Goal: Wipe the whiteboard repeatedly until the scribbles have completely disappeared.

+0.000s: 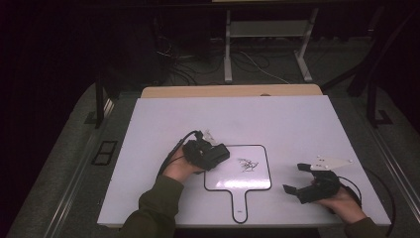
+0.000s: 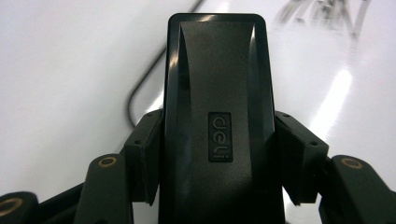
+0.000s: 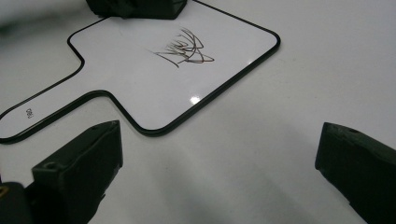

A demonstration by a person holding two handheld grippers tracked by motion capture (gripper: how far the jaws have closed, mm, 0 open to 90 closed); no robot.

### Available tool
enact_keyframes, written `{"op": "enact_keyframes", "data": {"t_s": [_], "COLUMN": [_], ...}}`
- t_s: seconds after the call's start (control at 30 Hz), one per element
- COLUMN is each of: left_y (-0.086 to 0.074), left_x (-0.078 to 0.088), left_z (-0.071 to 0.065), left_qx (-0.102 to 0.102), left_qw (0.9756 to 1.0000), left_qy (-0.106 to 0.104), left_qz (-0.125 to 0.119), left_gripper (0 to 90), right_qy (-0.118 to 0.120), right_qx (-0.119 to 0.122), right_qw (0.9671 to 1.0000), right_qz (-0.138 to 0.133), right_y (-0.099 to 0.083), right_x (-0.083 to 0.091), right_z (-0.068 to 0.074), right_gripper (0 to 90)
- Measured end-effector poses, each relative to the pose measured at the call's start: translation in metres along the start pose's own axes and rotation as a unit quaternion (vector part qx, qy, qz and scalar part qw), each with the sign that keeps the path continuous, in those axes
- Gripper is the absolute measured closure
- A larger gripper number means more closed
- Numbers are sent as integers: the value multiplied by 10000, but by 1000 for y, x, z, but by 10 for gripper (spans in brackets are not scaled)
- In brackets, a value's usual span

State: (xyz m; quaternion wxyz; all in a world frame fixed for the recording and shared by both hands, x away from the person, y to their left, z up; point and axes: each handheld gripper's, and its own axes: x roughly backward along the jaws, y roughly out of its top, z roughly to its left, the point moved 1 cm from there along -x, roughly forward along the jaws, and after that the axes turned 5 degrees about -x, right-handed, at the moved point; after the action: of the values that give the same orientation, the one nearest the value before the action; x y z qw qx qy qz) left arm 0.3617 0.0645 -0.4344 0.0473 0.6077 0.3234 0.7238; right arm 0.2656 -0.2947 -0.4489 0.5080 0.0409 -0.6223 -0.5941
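The small whiteboard (image 1: 257, 181), a paddle shape with a black rim and a short handle, lies flat near the middle of the white table (image 1: 297, 124), with the handle toward 6 o'clock. On its face, a little toward 1 o'clock from its centre, there is a dark scribble (image 1: 247, 165). The likely job, as I judge it, is to wipe this scribble away.

The eraser (image 2: 217, 116), a black block with a small label on its back, is held between the jaws of the left gripper (image 1: 205, 154), which are closed on its two sides. In the high view it sits over the whiteboard's corner at 10 o'clock, well to the 9 o'clock side of the scribble. I cannot tell if it touches the surface.

What could go wrong: nothing is holding the whiteboard. If the eraser pushes across it toward 3 o'clock, the board may slide on the smooth table. Also the jaws hold the eraser only near its back end, so a hard press could tilt it or make it slip.

The left hand (image 1: 178, 168) comes in from 6 o'clock, the forearm in a dark green sleeve (image 1: 156, 203), and the gripper points toward 3 o'clock. The right gripper (image 1: 304, 181) is near the table edge at 4 o'clock from the whiteboard, well apart from it. Its jaws are wide apart and hold nothing, and they point toward the board at 9 o'clock. The right hand (image 1: 341, 203) rests low by the table.
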Motion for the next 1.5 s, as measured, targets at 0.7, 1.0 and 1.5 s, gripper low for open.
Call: {"op": "enact_keyframes", "data": {"t_s": [0.7, 1.0, 1.5], "left_y": [-2, -2, 1], "left_x": [2, 2, 2], "left_z": [14, 16, 2], "left_qx": [105, 159, -94], "left_qw": [9995, 9994, 9997], "left_qy": [246, 281, 73], "left_qz": [138, 141, 204], "left_gripper": [392, 392, 392], "right_qy": [-4, 1, 2], "right_qx": [16, 18, 11], "right_qw": [10000, 10000, 10000], "right_qz": [24, 11, 20], "right_y": [0, 0, 0], "right_x": [-1, 0, -1], "right_z": [1, 1, 1], "right_gripper": [0, 0, 0]}}
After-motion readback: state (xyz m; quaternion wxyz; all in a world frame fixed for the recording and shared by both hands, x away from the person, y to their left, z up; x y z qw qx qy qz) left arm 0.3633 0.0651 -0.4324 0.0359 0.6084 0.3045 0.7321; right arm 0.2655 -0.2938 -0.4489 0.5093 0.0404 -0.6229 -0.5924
